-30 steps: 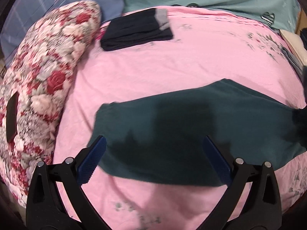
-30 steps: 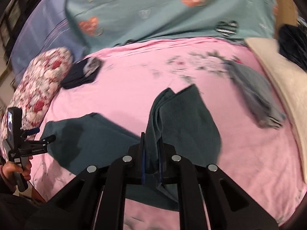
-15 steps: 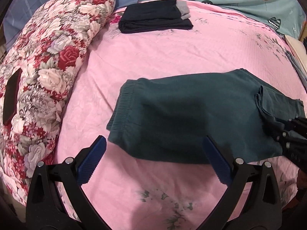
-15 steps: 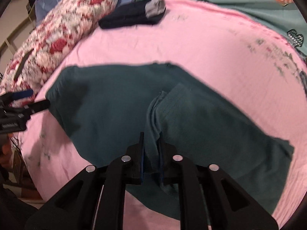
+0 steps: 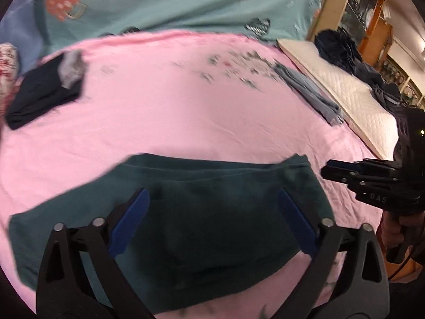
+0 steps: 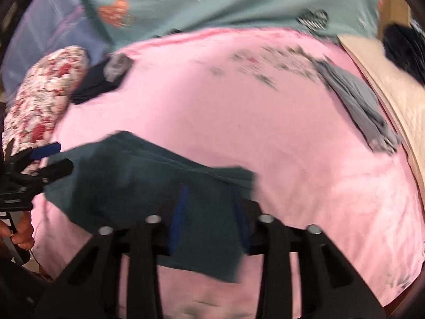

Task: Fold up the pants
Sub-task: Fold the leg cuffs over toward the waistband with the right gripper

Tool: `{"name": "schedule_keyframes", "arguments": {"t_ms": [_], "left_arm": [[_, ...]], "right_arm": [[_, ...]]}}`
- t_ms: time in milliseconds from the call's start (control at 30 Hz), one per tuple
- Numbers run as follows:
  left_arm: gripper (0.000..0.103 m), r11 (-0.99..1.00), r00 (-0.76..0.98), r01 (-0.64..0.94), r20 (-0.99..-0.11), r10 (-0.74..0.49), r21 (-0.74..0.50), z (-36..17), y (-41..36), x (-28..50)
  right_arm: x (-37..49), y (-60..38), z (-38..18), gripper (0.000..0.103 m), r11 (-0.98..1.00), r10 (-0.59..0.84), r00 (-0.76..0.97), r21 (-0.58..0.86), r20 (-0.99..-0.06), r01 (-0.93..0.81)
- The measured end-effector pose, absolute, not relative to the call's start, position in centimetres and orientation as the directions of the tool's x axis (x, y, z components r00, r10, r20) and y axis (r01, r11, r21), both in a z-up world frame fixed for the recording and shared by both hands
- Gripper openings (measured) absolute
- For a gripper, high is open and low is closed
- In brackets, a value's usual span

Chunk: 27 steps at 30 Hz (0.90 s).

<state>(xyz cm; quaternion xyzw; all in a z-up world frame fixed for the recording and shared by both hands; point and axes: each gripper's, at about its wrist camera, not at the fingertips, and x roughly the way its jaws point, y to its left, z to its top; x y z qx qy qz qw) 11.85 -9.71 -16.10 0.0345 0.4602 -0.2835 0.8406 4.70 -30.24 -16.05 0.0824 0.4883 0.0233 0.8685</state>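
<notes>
Pink bedsheet (image 5: 202,111), faintly flower-printed towards its far side, covers the bed and fills both wrist views. Nearest the cameras, on the sheet's near part, lie the dark teal fabric pants (image 5: 212,207), folded into a broad flat band whose long axis runs side to side across the bed, roughly parallel to the near edge; in the left wrist view one end reaches the lower left and the other ends near the right gripper (image 5: 332,172). The left gripper (image 5: 212,212) hovers over the middle of the pants with its blue-padded jaws wide apart and closing, the cloth beneath them rather than pinched. The right gripper (image 6: 209,218) sits at the band's right end with its jaws narrow but parted; teal cloth shows between the blue pads (the blur hides whether they touch it), and I cannot tell if they press on it. A hand (image 6: 22,228) grips the left tool's handle at the lower left of the right wrist view. Farther off, a folded black garment with a grey band (image 5: 45,90) rests near the sheet's left edge, beside a red-and-white floral cushion (image 6: 42,98). On the far right a crumpled grey-blue garment (image 5: 310,93) lies next to a white quilted pad (image 5: 345,90) bearing a heap of dark clothes (image 5: 342,47). Beyond everything, a teal cover printed with hearts (image 5: 172,2) spreads across the back.
</notes>
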Motion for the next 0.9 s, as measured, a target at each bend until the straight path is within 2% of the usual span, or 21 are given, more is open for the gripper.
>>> {"name": "schedule_keyframes", "arguments": {"t_ms": [67,167,267,333,433,467,533,600,633,700,733,767,800,833,900], "left_arm": [[0.072,0.818,0.334,0.526,-0.828,-0.451,-0.233,-18.2,-11.3,12.3],[0.063,0.841,0.307,0.512,-0.878,-0.368,-0.173,-21.4,-11.9,12.2],[0.065,0.838,0.358,0.541,-0.881,-0.310,-0.075,-21.6,-12.6,11.3],[0.066,0.840,0.365,0.540,-0.885,-0.289,-0.052,-21.7,-12.8,10.9],[0.066,0.843,0.341,0.534,-0.896,-0.284,-0.064,-21.0,-12.6,11.2],[0.066,0.850,0.348,0.522,-0.892,-0.287,-0.070,-20.4,-12.2,11.3],[0.077,0.877,0.386,0.480,-0.888,-0.248,-0.036,-19.9,-10.3,11.3],[0.077,0.896,0.378,0.443,-0.905,-0.197,-0.010,-20.9,-9.0,11.6],[0.080,0.907,0.362,0.422,-0.917,-0.169,0.000,-21.6,-8.1,11.8],[0.079,0.929,0.351,0.369,-0.919,-0.178,-0.038,-21.5,-5.7,12.1],[0.078,0.940,0.372,0.340,-0.914,-0.161,-0.027,-20.8,-4.3,12.1],[0.078,0.945,0.391,0.326,-0.907,-0.156,-0.023,-20.2,-3.4,12.0],[0.078,0.953,0.417,0.304,-0.897,-0.147,-0.015,-19.3,-2.2,12.0],[0.078,0.957,0.428,0.289,-0.893,-0.136,-0.008,-18.8,-1.6,12.0],[0.078,0.967,0.457,0.255,-0.882,-0.112,0.010,-18.0,0.1,11.8]], "right_arm": [[5.4,-31.2,-17.4,0.019,0.976,0.176,0.482,0.216,-0.858,0.028],[6.8,-31.9,-18.7,0.017,0.950,0.284,0.443,0.311,-0.850,-0.011],[8.6,-33.5,-19.6,0.017,0.923,0.352,0.431,0.384,-0.831,-0.014],[10.2,-35.9,-19.7,0.017,0.881,0.399,0.464,0.471,-0.791,0.045],[12.4,-38.4,-20.3,0.017,0.878,0.350,0.469,0.458,-0.811,0.137],[12.3,-38.3,-19.7,0.017,0.871,0.379,0.473,0.480,-0.795,0.109],[11.0,-36.4,-17.9,0.017,0.855,0.467,0.462,0.519,-0.754,-0.017],[9.5,-34.3,-17.7,0.017,0.815,0.559,0.397,0.570,-0.728,-0.103],[9.0,-33.6,-18.3,0.017,0.811,0.573,0.355,0.573,-0.739,-0.116],[7.8,-32.9,-20.8,0.016,0.890,0.455,0.285,0.439,-0.844,-0.124],[7.4,-33.3,-21.2,0.007,0.897,0.441,0.304,0.425,-0.844,-0.123],[7.1,-33.7,-20.9,0.007,0.895,0.442,0.312,0.433,-0.841,-0.102],[6.9,-33.7,-19.9,0.012,0.903,0.422,0.328,0.423,-0.845,-0.072],[6.7,-33.4,-18.8,0.015,0.903,0.422,0.358,0.423,-0.833,-0.079],[6.3,-31.4,-16.5,0.015,0.876,0.476,0.408,0.459,-0.779,-0.145]]}}
